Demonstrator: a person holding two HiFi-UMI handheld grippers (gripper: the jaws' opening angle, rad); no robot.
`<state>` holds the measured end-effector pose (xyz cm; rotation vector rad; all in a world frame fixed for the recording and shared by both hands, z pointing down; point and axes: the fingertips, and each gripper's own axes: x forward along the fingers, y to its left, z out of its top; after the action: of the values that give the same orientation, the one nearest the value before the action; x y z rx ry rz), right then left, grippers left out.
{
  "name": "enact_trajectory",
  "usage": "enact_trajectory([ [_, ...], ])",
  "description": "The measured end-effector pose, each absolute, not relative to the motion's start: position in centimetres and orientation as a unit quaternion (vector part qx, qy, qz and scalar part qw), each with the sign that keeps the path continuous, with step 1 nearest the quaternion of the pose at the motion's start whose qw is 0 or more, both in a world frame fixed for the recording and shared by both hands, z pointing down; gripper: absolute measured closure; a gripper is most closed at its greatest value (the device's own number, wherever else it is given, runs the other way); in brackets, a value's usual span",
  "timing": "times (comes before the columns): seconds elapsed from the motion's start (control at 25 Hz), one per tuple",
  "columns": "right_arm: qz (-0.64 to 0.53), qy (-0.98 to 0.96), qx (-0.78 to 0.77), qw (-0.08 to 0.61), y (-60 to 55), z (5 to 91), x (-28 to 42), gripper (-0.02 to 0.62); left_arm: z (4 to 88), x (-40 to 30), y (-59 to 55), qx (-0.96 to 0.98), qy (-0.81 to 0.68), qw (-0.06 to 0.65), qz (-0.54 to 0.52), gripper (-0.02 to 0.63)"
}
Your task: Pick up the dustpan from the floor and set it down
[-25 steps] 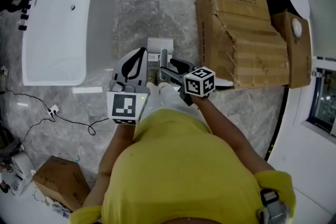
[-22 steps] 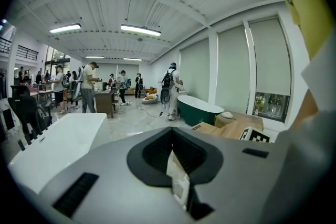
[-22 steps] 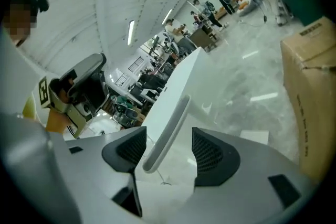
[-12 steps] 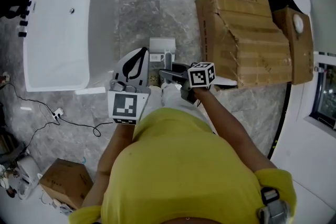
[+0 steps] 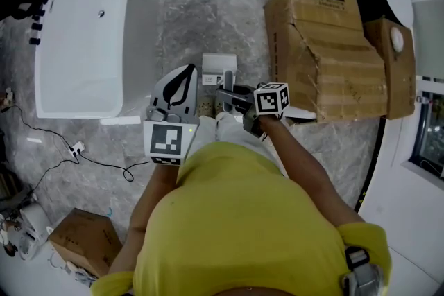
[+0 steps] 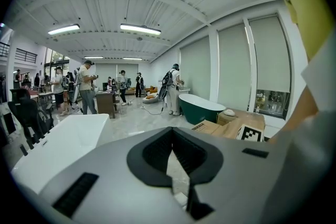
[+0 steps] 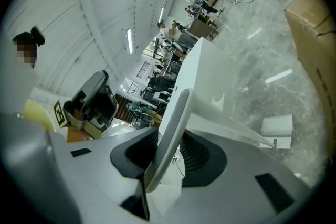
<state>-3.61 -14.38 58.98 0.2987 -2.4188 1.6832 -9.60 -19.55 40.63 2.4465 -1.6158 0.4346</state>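
Note:
The dustpan (image 5: 218,68) is a pale grey pan standing on the marble floor, with a grey upright handle (image 5: 228,84). My right gripper (image 5: 229,91) has that handle between its jaws. The jaws are closing, and both dark pads touch the handle (image 7: 176,123) in the right gripper view. There the pan (image 7: 277,131) lies on the floor beyond. My left gripper (image 5: 186,70) hangs just left of the dustpan. Its fingertips (image 6: 171,131) meet with nothing between them.
A white bathtub (image 5: 83,31) fills the left side. Torn cardboard boxes (image 5: 322,45) stand close on the right of the dustpan. A black cable (image 5: 104,163) and a small box (image 5: 83,239) lie on the floor at lower left. People stand far off in the left gripper view.
My right gripper has rolled, so its marker cube now faces up more squarely. It has edged forward onto the handle and its jaws have narrowed. The left gripper barely shifted.

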Motion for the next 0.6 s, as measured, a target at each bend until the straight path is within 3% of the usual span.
enact_trajectory([
  [0.6, 0.521, -0.848, 0.07, 0.058, -15.3, 46.2, -3.8, 0.434, 40.5, -8.2, -19.7, 0.841, -0.516, 0.087, 0.135, 0.603],
])
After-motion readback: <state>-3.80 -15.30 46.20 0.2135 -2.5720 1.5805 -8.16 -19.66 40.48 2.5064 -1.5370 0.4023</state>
